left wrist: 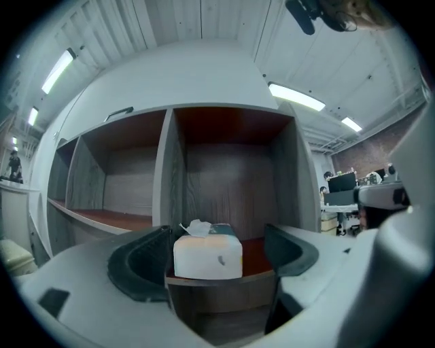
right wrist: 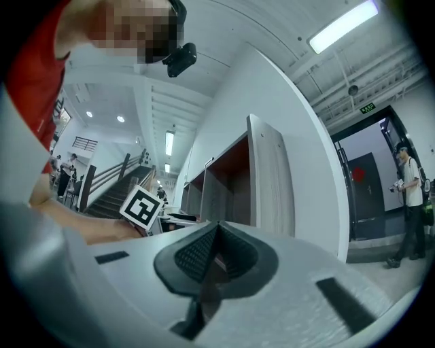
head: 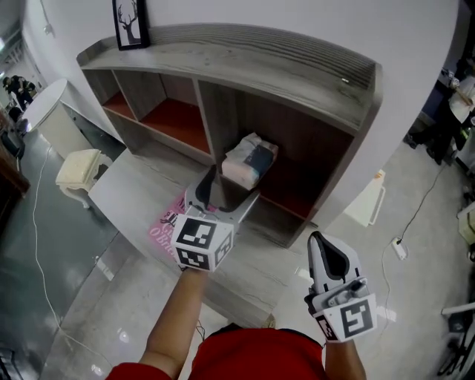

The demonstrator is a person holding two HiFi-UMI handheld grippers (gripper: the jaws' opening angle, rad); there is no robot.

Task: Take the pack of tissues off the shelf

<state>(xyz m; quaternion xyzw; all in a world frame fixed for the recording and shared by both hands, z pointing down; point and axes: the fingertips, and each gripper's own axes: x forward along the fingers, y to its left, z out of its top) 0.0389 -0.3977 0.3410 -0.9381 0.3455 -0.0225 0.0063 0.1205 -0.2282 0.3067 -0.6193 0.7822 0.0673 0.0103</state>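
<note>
The pack of tissues [head: 250, 159], white with a dark top and a tissue sticking out, lies at the front edge of the right-hand compartment of the grey wooden shelf [head: 223, 67]. My left gripper [head: 223, 191] is held just in front of it, open, its jaws pointing into that compartment. In the left gripper view the pack [left wrist: 207, 255] shows between the two spread dark pads [left wrist: 139, 265], further ahead and untouched. My right gripper [head: 319, 241] hangs lower right, away from the shelf, shut and empty; its ribbed pads [right wrist: 204, 255] meet in the right gripper view.
A framed deer picture [head: 130, 22] stands on the shelf top. A pink sheet [head: 165, 226] lies on the low grey platform under my left gripper. A cream stool [head: 80, 169] stands at left. A cable and plug [head: 398, 249] lie on the floor at right.
</note>
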